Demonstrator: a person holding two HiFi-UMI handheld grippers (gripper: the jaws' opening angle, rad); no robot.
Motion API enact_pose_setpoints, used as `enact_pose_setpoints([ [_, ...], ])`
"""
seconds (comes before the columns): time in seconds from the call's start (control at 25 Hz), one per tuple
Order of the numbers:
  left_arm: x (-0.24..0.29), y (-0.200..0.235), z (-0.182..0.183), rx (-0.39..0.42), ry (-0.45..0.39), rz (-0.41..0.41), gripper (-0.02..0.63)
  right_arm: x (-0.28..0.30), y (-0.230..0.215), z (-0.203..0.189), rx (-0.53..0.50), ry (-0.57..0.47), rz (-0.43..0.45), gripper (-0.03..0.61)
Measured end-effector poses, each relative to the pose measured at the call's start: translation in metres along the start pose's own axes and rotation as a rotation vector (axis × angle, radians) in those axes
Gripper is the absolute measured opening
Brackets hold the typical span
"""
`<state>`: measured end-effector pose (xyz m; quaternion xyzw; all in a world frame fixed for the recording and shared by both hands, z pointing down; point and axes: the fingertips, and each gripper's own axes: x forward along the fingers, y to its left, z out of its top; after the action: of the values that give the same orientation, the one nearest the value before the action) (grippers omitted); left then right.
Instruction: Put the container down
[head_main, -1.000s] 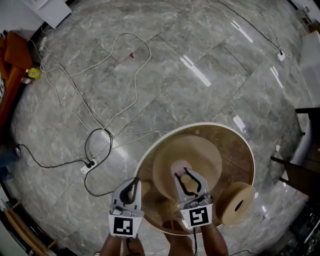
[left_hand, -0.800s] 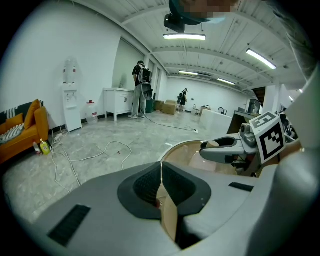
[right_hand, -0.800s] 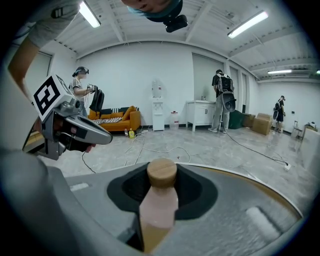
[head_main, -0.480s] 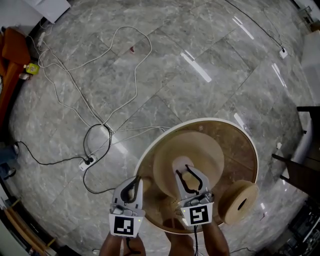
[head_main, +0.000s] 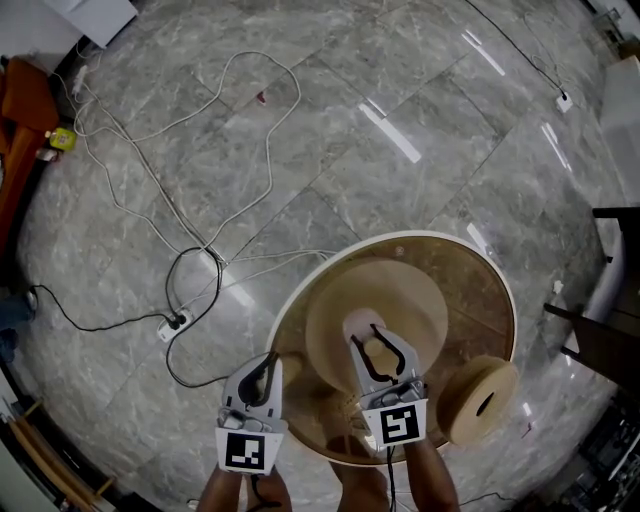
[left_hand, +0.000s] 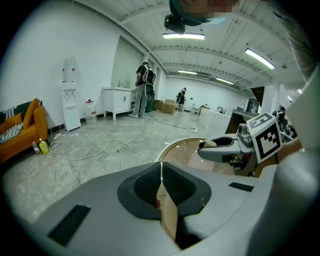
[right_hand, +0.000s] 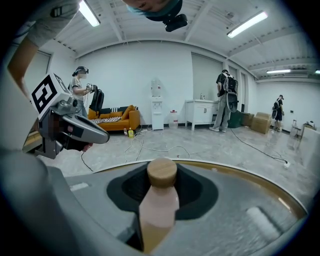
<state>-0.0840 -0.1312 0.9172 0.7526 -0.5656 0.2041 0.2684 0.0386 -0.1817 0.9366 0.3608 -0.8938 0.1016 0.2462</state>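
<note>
The container (right_hand: 159, 202) is a pale pink bottle with a round wooden cap. It stands upright between the jaws of my right gripper (right_hand: 162, 184), which is shut on its body. In the head view my right gripper (head_main: 382, 348) hovers over the near part of a large wooden disc (head_main: 400, 295) on the round glass-topped table (head_main: 503, 290). My left gripper (head_main: 264, 375) is beside it at the table's near left edge. In the left gripper view my left gripper (left_hand: 161, 175) is shut with nothing in it.
A wooden ring-shaped piece (head_main: 478, 400) lies at the table's near right edge. White and black cables (head_main: 180, 200) and a power strip (head_main: 175, 328) trail across the grey marble floor. An orange sofa (head_main: 20, 110) is at far left. People stand far off in the room.
</note>
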Motion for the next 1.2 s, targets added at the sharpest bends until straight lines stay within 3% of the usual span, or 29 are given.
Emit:
enact_pose_setpoints([
  [0.28, -0.008, -0.002, 0.011, 0.026, -0.018, -0.009, 0.025, -0.005, 0.001, 0.008, -0.011, -0.003, 0.0, 0.187],
  [0.56, -0.027, -0.009, 0.046, 0.049, -0.047, -0.019, 0.025, -0.02, 0.002, 0.04, -0.006, -0.021, -0.011, 0.19],
  [0.76, -0.045, -0.015, 0.083, 0.08, -0.073, -0.032, 0.026, -0.037, -0.002, 0.072, -0.017, -0.034, -0.024, 0.19],
  [1.2, -0.097, -0.048, 0.186, 0.151, -0.155, -0.081, 0.026, -0.107, -0.015, 0.15, 0.091, -0.084, -0.114, 0.189],
])
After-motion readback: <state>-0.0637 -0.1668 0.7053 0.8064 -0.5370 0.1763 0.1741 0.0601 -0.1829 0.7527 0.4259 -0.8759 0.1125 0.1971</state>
